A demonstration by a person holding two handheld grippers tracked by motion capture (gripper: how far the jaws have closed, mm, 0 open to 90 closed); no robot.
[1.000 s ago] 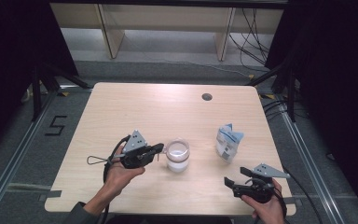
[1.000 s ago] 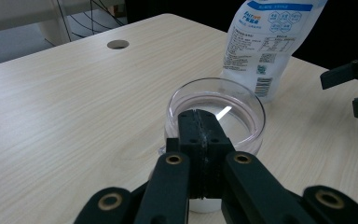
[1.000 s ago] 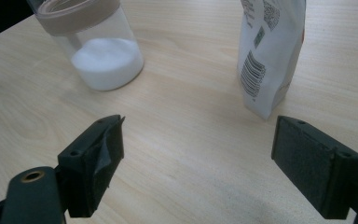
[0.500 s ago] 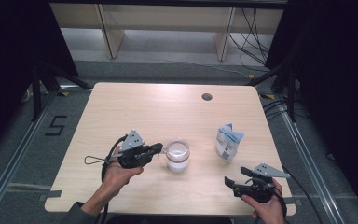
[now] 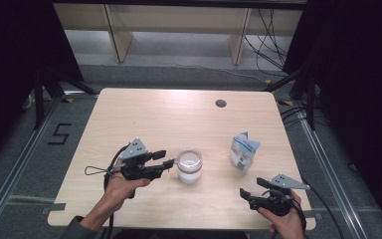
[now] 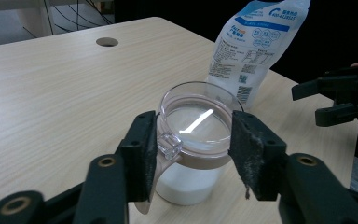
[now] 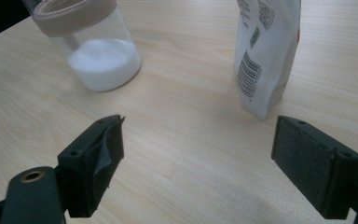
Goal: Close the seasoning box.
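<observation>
While left tongs (image 6: 193, 154) straddle lidded clear jar (image 6: 193, 140) of white powder mid-tabletop (image 5: 144, 114), jaws just widened, pads not pressing. Right tongs (image 7: 200, 158) gape, idle, near upright white pouch (image 7: 265, 51). Jar likely rigid, smooth, slippery; grip tan collar under lid.

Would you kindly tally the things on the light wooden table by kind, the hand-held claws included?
Clear plastic jar with a clear lid and white powder inside: 1
White and blue printed pouch standing upright: 1
Black two-jaw claws, left claw and right claw: 2
Total: 4
</observation>
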